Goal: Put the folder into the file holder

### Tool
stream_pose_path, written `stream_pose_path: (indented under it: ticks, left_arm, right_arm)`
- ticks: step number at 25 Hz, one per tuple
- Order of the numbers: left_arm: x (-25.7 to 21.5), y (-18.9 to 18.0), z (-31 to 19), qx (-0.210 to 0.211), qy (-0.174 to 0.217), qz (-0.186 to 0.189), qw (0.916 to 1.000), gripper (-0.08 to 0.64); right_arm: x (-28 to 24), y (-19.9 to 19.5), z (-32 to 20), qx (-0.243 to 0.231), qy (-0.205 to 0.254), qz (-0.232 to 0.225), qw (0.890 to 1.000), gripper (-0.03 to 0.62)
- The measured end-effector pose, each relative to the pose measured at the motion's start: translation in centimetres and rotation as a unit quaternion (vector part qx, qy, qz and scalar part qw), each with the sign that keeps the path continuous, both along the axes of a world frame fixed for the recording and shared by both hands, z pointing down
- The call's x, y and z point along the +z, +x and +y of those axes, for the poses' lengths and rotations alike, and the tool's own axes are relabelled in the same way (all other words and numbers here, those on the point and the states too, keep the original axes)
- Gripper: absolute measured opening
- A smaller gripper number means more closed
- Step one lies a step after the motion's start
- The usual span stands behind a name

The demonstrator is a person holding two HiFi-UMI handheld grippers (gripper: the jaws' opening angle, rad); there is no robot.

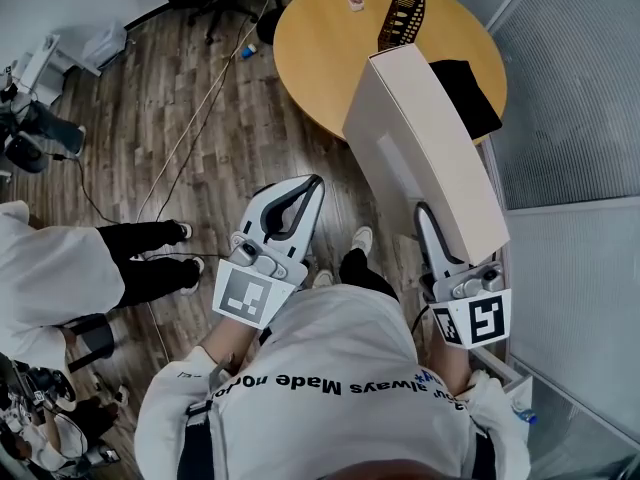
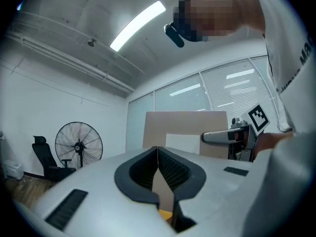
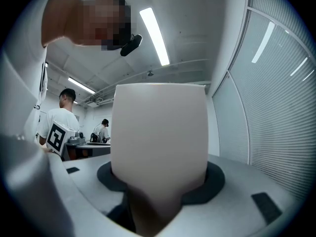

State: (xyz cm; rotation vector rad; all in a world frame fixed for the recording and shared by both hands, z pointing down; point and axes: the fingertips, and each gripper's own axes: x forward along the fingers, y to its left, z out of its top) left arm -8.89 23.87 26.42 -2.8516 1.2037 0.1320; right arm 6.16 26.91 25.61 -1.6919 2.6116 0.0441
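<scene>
1. The right gripper (image 1: pixel 440 238) has the folder (image 1: pixel 430 148) clamped by one end. Its jaws stand wide across the folder's thick spine side, and the pads press on both faces.
2. The folder sticks out level ahead of the person. Its far end shows against the round table (image 1: pixel 320 38), short of the black file holder (image 1: pixel 402 15) standing upright near the table's far edge.
3. The left gripper (image 1: pixel 316 180) rides alongside with its jaws closed together and nothing between them.
4. Handling call: this looks like a box-type folder of stiff board that won't sag or fold. The faces are smooth and pale, so it probably gets slippery under the pads.
5. Weight is the open question, since I can't tell whether anything is inside. Either way, a hold at one end leaves a long lever, so the free end will want to dip or swing.
6. The grip across the thickness near the end looks sound for sliding it in end-first. If it wobbles, the free left gripper could steady a long edge nearer the far end.
</scene>
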Motion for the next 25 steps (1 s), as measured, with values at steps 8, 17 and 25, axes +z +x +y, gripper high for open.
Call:
stream_pose_path:
  ticks: [8,17,25]
  left_arm:
    - [-0.3,3.9,-3.6,-0.005,-0.001,-0.004,1.0000,0.025]
    - [-0.3,7.8,-6.2,-0.010,-0.005,-0.010,0.9999,0.025]
    - [0.4,11.3,-8.6,-0.013,-0.009,-0.018,0.9997,0.025]
  right_arm:
    - [-0.3,3.9,-3.8,-0.006,-0.002,-0.002,1.000,0.278]
    - [-0.1,7.8,-6.6,-0.012,-0.007,-0.007,1.000,0.278]
    - [0.4,11.5,-9.2,-0.016,-0.006,-0.012,1.000,0.278]
